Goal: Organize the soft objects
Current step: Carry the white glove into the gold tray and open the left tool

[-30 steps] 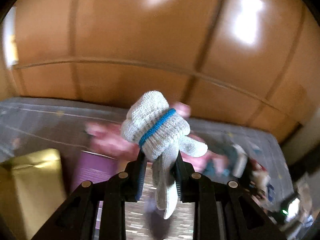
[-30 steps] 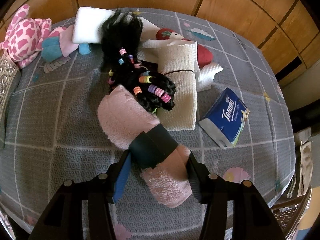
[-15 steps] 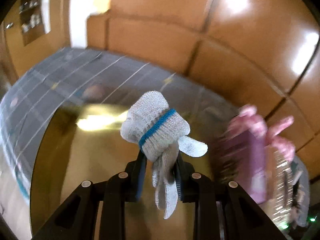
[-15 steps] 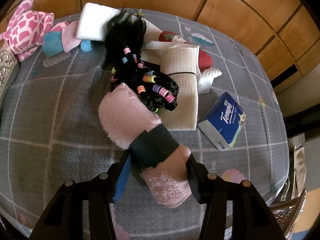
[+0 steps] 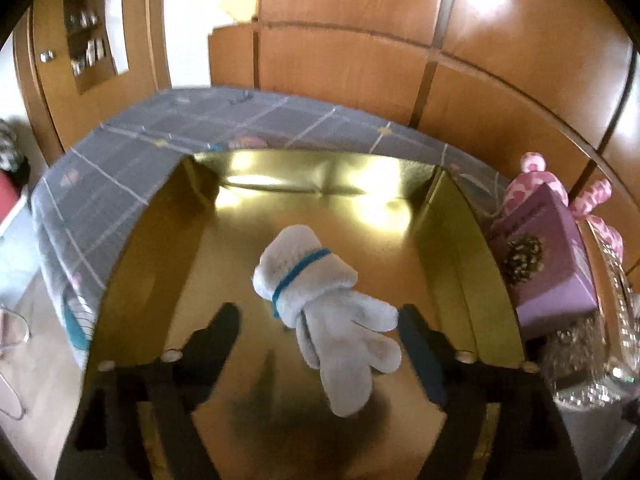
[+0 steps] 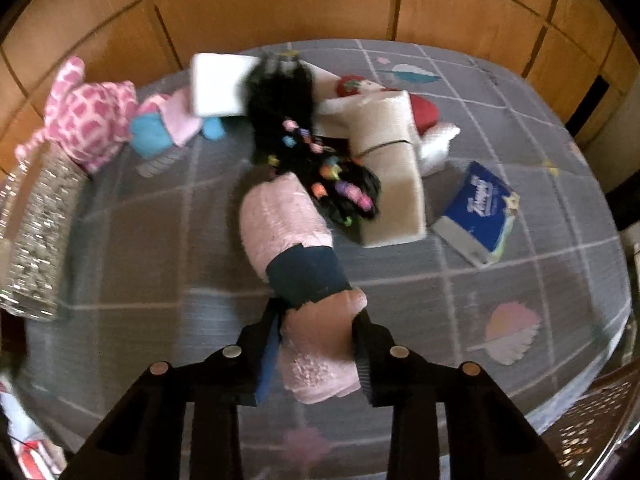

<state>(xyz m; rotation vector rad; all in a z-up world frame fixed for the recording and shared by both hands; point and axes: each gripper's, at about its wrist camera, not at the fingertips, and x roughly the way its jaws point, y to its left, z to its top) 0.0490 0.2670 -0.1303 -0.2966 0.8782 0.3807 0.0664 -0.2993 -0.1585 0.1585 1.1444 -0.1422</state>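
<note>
The left gripper is opening wide over the gold box; the white glove bundle is between its fingers, touching neither, inside the box. The right gripper is closing on the near end of the pink towel roll, over the grey bedcover.

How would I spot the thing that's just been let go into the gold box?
Find the big gold box on the grey checked bedcover. Above its shiny floor, between the opening left gripper jaws, is a white knitted glove, rolled and ringed by a blue band.
</note>
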